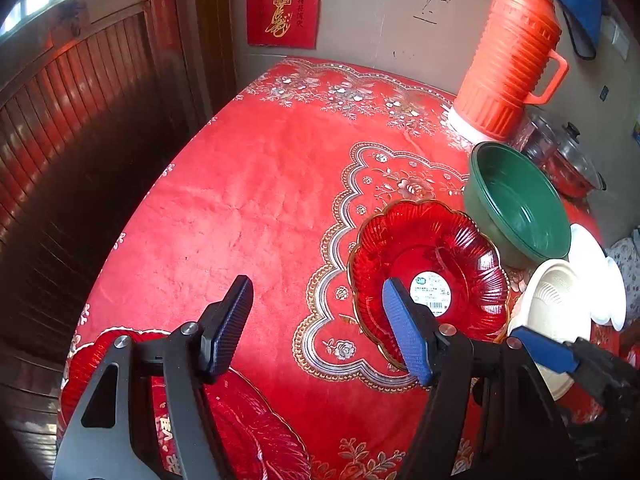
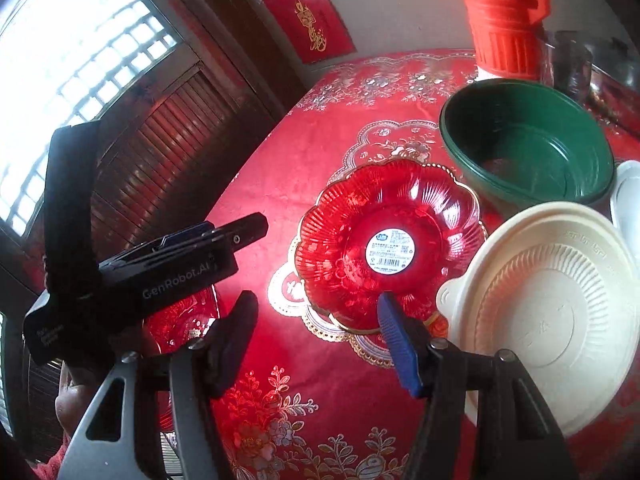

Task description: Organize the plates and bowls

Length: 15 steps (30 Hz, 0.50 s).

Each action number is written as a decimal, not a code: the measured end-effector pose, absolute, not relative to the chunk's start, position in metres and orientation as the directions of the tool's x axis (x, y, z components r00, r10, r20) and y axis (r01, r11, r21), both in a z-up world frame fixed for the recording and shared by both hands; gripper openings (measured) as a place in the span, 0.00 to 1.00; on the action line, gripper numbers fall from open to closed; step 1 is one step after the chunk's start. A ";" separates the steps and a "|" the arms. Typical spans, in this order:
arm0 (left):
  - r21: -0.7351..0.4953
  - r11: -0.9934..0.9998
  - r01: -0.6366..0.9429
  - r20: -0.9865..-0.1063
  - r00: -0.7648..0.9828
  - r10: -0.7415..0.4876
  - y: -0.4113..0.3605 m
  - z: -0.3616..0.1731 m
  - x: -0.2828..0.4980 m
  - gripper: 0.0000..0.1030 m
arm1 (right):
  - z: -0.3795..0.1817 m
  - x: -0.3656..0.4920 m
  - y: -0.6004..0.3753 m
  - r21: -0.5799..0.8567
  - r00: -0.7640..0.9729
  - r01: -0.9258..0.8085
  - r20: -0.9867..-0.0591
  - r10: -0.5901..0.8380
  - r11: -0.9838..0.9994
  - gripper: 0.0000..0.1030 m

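Observation:
A red fluted glass plate (image 1: 428, 272) (image 2: 384, 240) with a white sticker lies on the red tablecloth. Behind it to the right stands a green bowl (image 1: 516, 208) (image 2: 528, 148). A cream bowl (image 1: 556, 308) (image 2: 552, 308) sits close on the right, with a white plate (image 1: 596, 272) (image 2: 628, 200) past it. A second red plate (image 1: 240, 420) (image 2: 180, 320) lies near the table's left edge, under my left gripper (image 1: 316, 328) (image 2: 244, 234), which is open and holds nothing. My right gripper (image 2: 316, 344) hovers open just short of the stickered plate, its blue pad over the near rim.
An orange thermos (image 1: 512, 60) (image 2: 504, 20) stands at the back right, with a glass-lidded pot (image 1: 560, 160) beside it. The table edge (image 1: 132, 240) drops off on the left toward a wooden slatted door (image 1: 80, 100). A red wall poster (image 1: 282, 4) hangs behind.

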State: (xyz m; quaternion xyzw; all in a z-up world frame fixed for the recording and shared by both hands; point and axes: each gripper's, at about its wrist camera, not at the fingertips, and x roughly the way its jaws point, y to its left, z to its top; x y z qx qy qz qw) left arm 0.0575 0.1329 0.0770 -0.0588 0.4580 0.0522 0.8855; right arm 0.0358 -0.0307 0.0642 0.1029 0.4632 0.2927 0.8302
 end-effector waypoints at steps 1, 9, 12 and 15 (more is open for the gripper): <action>-0.049 0.988 -0.145 -0.820 0.570 0.043 0.131 0.076 0.059 0.66 | 0.067 0.045 -0.031 0.432 0.389 -0.396 -0.720 0.574 0.810 0.65; -0.076 0.986 -0.145 -0.842 0.539 0.014 0.130 0.070 0.076 0.66 | 0.061 0.105 -0.031 0.372 0.281 -0.402 -0.819 0.500 0.837 0.65; -0.062 0.988 -0.140 -0.849 0.527 0.022 0.127 0.066 0.080 0.66 | 0.052 0.117 -0.029 0.340 0.248 -0.400 -0.854 0.458 0.851 0.65; -0.054 0.988 -0.142 -0.854 0.519 0.028 0.128 0.062 0.084 0.66 | 0.046 0.124 -0.029 0.270 0.247 -0.387 -0.891 0.381 0.882 0.65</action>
